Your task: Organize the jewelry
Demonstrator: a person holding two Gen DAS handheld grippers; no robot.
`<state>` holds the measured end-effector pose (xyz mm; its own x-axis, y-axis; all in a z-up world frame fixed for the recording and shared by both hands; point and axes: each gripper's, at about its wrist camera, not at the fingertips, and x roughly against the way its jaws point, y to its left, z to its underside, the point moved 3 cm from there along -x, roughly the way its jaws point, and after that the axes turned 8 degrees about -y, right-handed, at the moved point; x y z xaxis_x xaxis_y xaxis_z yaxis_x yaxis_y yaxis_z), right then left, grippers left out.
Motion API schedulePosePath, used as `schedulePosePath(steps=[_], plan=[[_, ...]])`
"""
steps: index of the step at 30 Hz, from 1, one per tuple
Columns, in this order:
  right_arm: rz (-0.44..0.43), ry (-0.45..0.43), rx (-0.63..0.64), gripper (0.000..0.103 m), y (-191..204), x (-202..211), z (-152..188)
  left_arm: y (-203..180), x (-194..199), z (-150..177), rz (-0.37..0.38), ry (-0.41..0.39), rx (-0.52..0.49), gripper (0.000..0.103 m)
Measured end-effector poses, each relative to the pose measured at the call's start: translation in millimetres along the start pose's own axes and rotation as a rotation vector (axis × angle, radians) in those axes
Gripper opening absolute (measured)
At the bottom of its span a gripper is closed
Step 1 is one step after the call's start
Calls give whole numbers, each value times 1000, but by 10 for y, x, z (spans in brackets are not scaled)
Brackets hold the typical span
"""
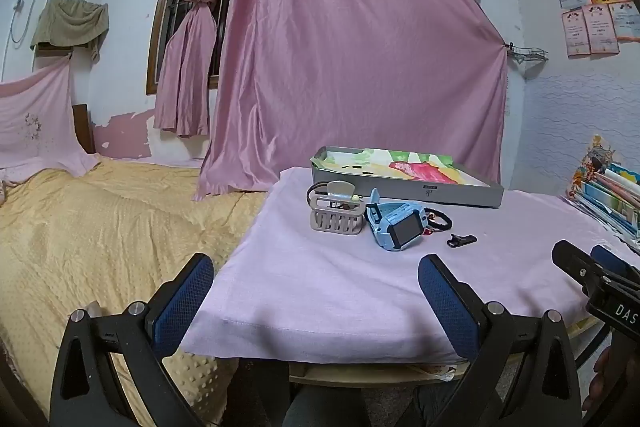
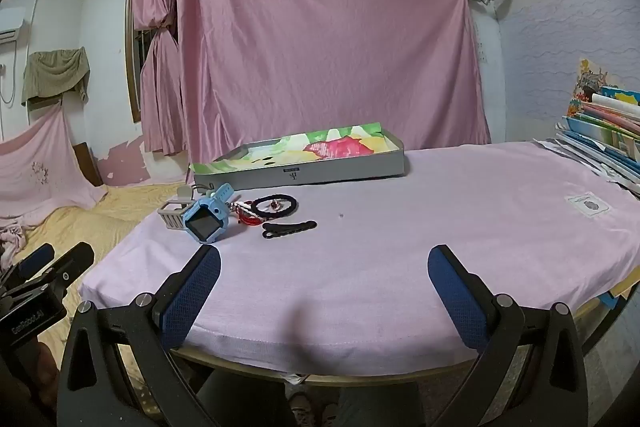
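left gripper (image 1: 316,289): jaws spread wide, nothing between them, hovering over the near left edge of the table, apart from every item.
right gripper (image 2: 324,283): jaws spread wide and empty, over the near edge of the table, apart from every item.
table (image 2: 460,227): covered with a pale lilac cloth.
blue watch (image 2: 206,217): on the far left part of the table, screen facing near, touching the small basket on its left.
small basket (image 1: 337,215): beige, slotted walls, at the left edge of the table; a few small pieces sit in it, too small to tell.
black hair tie (image 2: 276,207): flat on the cloth just right of the watch, a small red piece inside its ring.
red cord piece (image 2: 250,219): between watch and hair tie.
black clip (image 2: 289,229): lying flat, just near of the hair tie.
grey tray (image 2: 320,173): far side of the table, behind the items, lined with a bright floral print.
bed (image 1: 100,227): left of the table, yellow cover.
books (image 2: 608,139): stacked at the far right.
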<state>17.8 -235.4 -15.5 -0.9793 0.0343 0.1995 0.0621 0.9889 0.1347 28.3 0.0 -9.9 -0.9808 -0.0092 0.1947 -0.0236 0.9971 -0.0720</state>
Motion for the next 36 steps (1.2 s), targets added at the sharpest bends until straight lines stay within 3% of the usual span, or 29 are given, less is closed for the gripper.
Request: schedulePosePath(steps=[36], plan=[[1, 6, -4, 102, 8, -4, 10, 6, 19, 40, 1, 3, 3, 103]])
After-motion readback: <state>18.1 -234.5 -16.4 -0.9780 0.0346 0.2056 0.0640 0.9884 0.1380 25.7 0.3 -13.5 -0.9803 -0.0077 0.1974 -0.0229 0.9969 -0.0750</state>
